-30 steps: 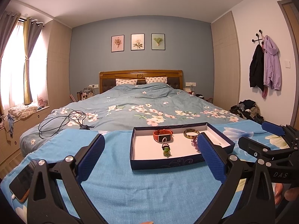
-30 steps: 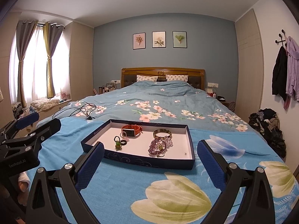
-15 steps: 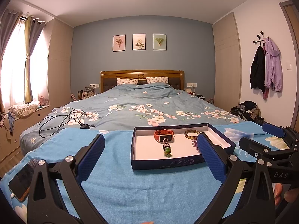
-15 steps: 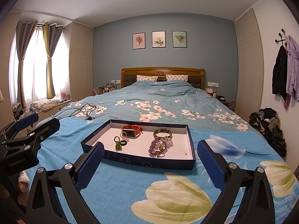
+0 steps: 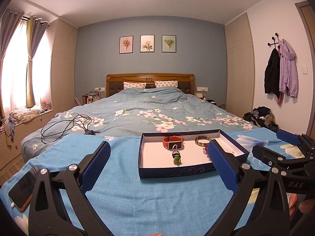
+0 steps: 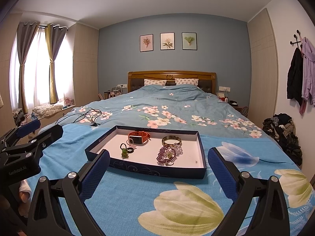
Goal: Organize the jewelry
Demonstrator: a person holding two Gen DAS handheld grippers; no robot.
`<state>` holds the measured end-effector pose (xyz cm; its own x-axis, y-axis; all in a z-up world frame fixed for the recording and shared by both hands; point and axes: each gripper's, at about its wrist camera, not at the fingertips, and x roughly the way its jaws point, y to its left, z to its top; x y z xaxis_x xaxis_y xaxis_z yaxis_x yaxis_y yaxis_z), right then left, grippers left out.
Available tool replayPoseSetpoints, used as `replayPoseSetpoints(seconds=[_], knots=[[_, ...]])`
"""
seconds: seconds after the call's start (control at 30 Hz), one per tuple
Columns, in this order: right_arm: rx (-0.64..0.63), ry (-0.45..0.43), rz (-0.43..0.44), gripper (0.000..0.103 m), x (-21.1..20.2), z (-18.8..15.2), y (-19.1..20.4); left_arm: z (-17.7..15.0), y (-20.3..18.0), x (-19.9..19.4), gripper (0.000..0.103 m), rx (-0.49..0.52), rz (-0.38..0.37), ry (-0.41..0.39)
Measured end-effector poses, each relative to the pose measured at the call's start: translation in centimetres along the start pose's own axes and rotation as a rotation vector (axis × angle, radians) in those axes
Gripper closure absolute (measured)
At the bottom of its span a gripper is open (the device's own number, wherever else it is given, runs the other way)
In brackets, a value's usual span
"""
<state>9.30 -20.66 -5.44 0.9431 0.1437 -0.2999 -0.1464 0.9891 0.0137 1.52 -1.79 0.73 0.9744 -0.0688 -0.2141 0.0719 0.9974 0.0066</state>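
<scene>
Jewelry: all visible pieces lodged in one shallow navy tray (image 6: 149, 170) with white floor, resting on the blue bedspread (image 6: 137, 192) at the foot of the bed, centre of the right wrist frame, centre-right of the left wrist frame.

Contents, right wrist view:
- Orange band with a rectangular face (image 6: 138, 137), rear centre of the tray.
- Gold-and-dark bangle (image 6: 171, 140), rear right.
- Purple bead cluster (image 6: 169, 155), tangled with a small gold piece and a pale strand, right of centre; individual items inside not separable.
- Green charm on a black loop (image 6: 124, 151), front left, beside a small dark ring (image 6: 130, 149).
- Tiny speck (image 6: 196, 162) near the right wall; identity unclear.

Progress, judged: items gathered but unsorted; cluster untangled not yet; no piece lifted; no dividers or second container seen. Nearly all work left.

Left tongs (image 5: 159, 164): apart, empty, low in frame, short of the tray's near wall.
Right tongs (image 6: 158, 168): apart, empty, straddling the tray's near edge in frame, touching nothing.

Surroundings: phone (image 5: 22, 187) at lower left of the left wrist frame; black cables (image 5: 67, 125) on the duvet, left of centre.
</scene>
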Motion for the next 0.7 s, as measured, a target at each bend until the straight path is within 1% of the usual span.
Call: replayPoseSetpoints(seconds=[0.7], knots=[[0.001,0.002,0.001,0.007,0.11,0.00,0.01,0.04,0.01,0.00,0.006,-0.001,0.000,0.000]])
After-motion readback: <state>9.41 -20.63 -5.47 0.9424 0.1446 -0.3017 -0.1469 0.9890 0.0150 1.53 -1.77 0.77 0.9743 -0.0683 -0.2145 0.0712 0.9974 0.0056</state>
